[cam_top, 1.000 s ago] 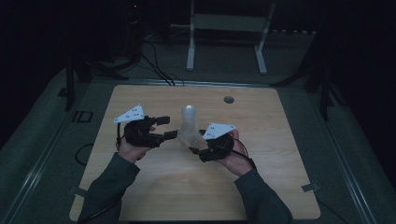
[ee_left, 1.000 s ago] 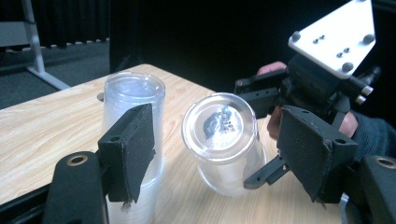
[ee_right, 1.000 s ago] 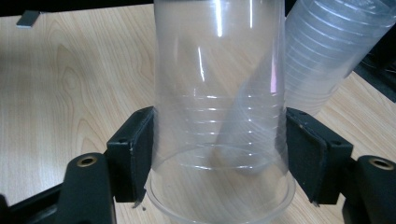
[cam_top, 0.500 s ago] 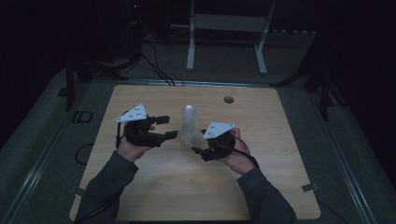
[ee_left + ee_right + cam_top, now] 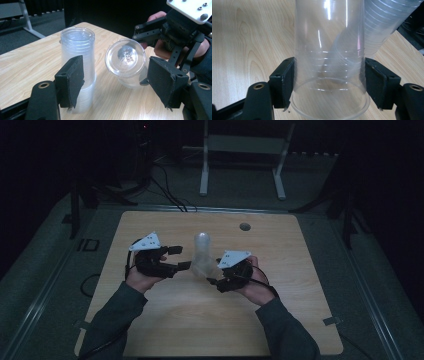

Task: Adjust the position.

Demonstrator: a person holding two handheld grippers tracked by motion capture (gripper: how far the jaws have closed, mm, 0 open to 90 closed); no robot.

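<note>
A single clear plastic cup (image 5: 329, 72) lies tilted just beside the stack of clear cups (image 5: 78, 62) that stands mouth-down on the table (image 5: 300, 320), its base turned toward the left claw (image 5: 117, 82) and its open rim toward the right claw (image 5: 329, 82). The right claw is clenched on this cup, a pad pressing each side of the wall near the rim, so the cup's long axis runs straight out between the jaws and slants up alongside the stack. The left claw sits on the far side of the stack from the right one; its jaws have just been closing, yet they stand released, one pad in front of the stack's wall and the cup's base in the gap between them, touching neither pad. The right hand is therefore the one nearer the single cup, and any pull away from the stack would likely follow that slanted axis.
</note>
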